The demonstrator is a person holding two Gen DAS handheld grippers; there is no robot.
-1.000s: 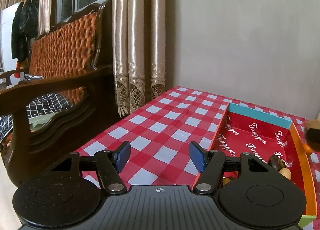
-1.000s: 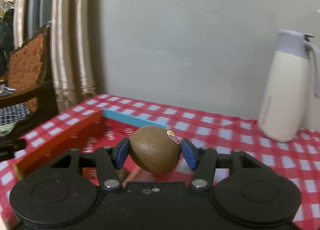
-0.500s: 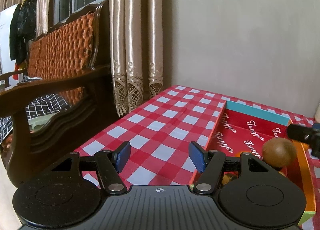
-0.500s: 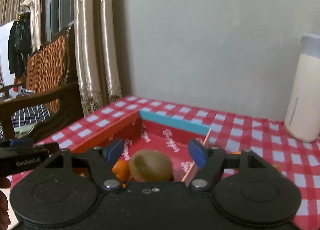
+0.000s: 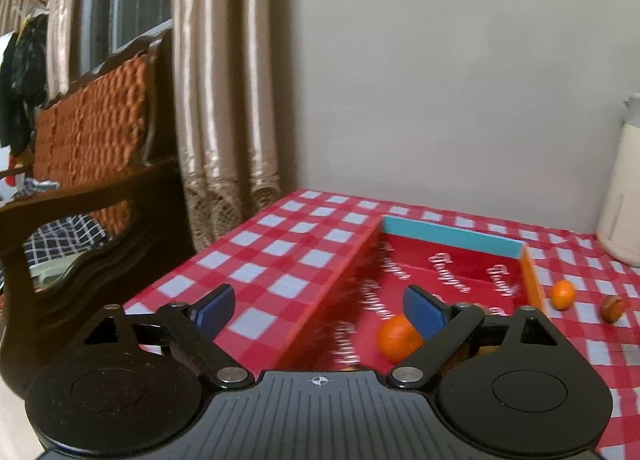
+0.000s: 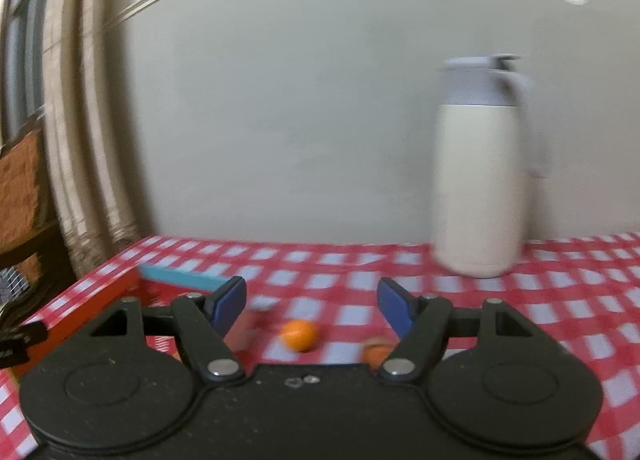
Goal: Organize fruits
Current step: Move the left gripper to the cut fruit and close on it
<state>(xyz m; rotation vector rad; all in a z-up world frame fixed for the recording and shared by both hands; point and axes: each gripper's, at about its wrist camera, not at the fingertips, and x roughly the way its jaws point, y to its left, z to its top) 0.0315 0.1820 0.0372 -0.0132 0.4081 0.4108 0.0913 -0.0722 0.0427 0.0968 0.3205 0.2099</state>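
Observation:
My left gripper (image 5: 318, 310) hangs over the near left wall of the red box (image 5: 344, 300); its jaws are opening wide and grip nothing. An orange (image 5: 396, 338) lies inside the box, partly behind the right fingertip (image 5: 424, 312). Outside the box's right wall, a small orange (image 5: 562, 294) and a brown fruit (image 5: 614, 308) lie on the checked cloth. My right gripper (image 6: 312, 306) is open and empty, to the right of the box (image 6: 92, 300). Beyond its fingers lie a small orange (image 6: 299, 334) and a blurred brownish fruit (image 6: 376, 352). The kiwi is out of sight.
A tall cream thermos jug (image 6: 478, 180) stands at the back right near the wall. A wooden bench (image 5: 88, 164) and curtains (image 5: 224, 100) flank the table's left edge. A red and white checked cloth (image 5: 280, 252) covers the table. The right wrist view is motion-blurred.
The right gripper opened and dropped the kiwi into the box, then swung right, away from the box. The left gripper's jaws spread wider and it swung right, over the box's left wall.

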